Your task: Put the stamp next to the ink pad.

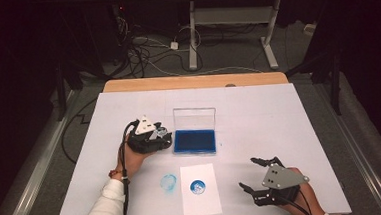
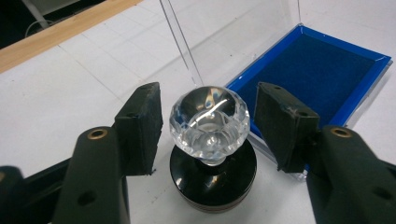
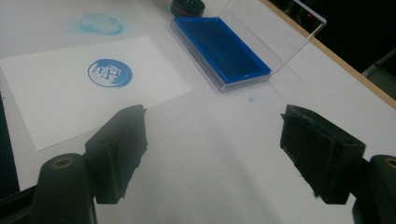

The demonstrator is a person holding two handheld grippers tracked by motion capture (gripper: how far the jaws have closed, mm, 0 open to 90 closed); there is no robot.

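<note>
Left gripper view looks down on a round stamp (image 2: 212, 154) with a faceted clear knob on a black base, standing upright on the white table cover (image 2: 70, 79) just beside the near corner of the ink pad case (image 2: 359, 100). The left gripper (image 2: 208, 123) has its jaws apart on either side of the knob, with a gap at each pad, so nothing is gripped. The case is a clear plastic box with a blue rim; it holds a dark blue ink pad (image 2: 313, 74), and its clear lid (image 2: 187, 42) stands open and upright behind.

High view shows the case (image 1: 195, 141) near the middle of the table, with the left gripper (image 1: 155, 137) at its left. Nearer the person lies a white sheet of paper (image 1: 201, 202) bearing a round blue stamped print (image 1: 198, 187); a fainter blue smudge (image 1: 168, 182) marks the cover just left of the sheet. The right gripper (image 1: 248, 174) rests well apart at the right, jaws wide and empty.
</note>
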